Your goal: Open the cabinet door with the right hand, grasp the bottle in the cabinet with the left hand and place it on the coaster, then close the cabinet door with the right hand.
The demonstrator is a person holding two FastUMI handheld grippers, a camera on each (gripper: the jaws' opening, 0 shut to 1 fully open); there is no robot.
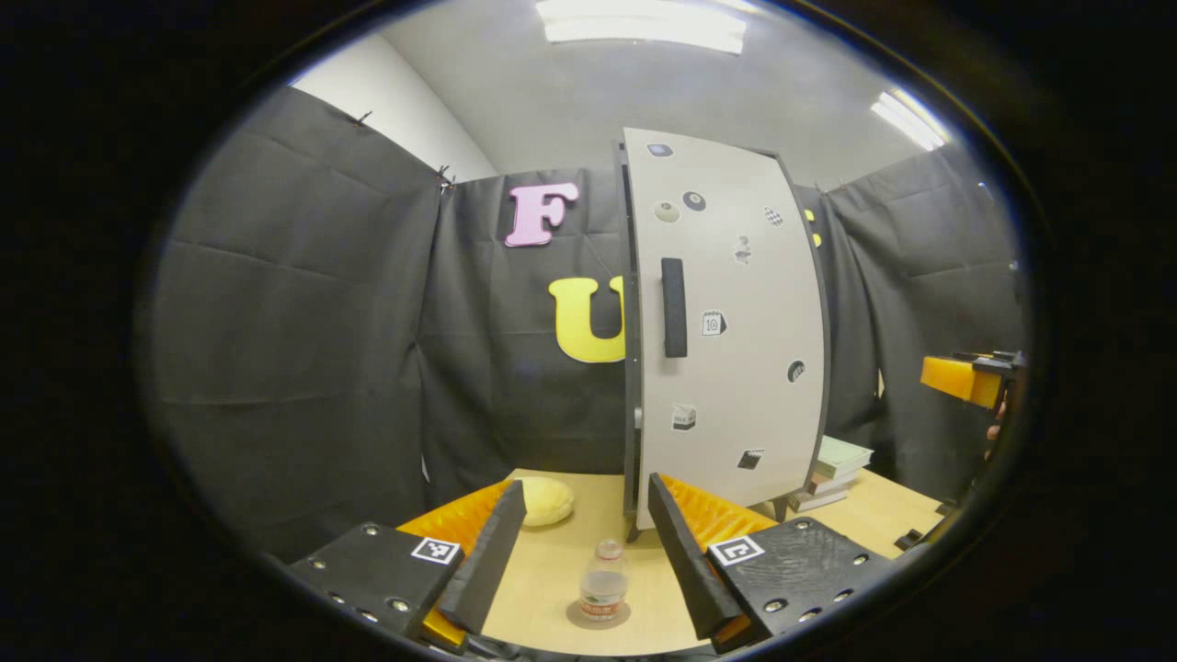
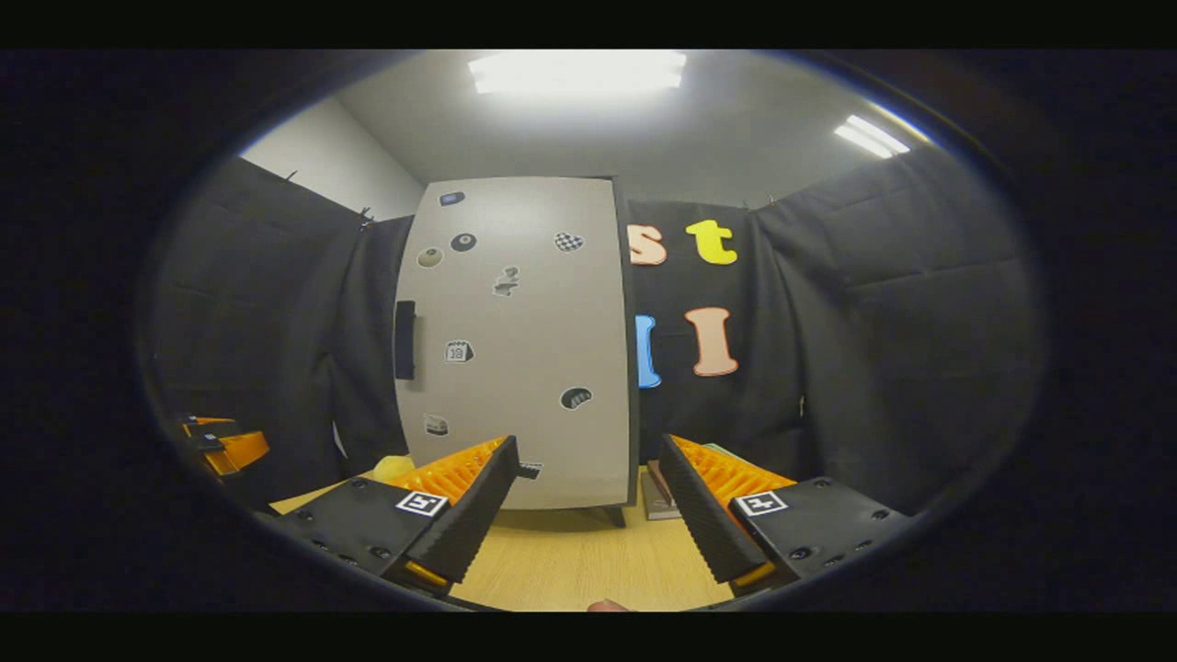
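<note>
Now the left gripper (image 1: 586, 542) is held wide open with nothing between its fingers. It sits low over the table (image 1: 552, 575), and the gap between its fingers looks straight down at the bottle (image 1: 603, 581). The bottle stands upright on the round coaster (image 1: 598, 618), close in front of the gripper. It looks like the bottle is already where the task wants it. The fingers are apart and not touching it, so I think the hand has let go and can leave it alone.

A soft yellow thing (image 1: 546, 500) lies farther back on the table, apart from the bottle. Behind that stands the cabinet (image 1: 726, 331). Its door seems shut, or very nearly, but the left gripper view shows it from the side, so I cannot be sure. The dark handle (image 1: 674, 307) runs up and down near the left edge of the door. Little stickers are stuck all over the door. Some books (image 1: 832, 471) are piled beside the cabinet on the right.

The right gripper (image 2: 586, 515) is wide open too, and holds nothing. It points at the front of the door, well back from it and to the right of the handle. If the door is not fully closed, this hand is the one to push it. The black cloth (image 2: 874, 349) hangs all around as the wall.
</note>
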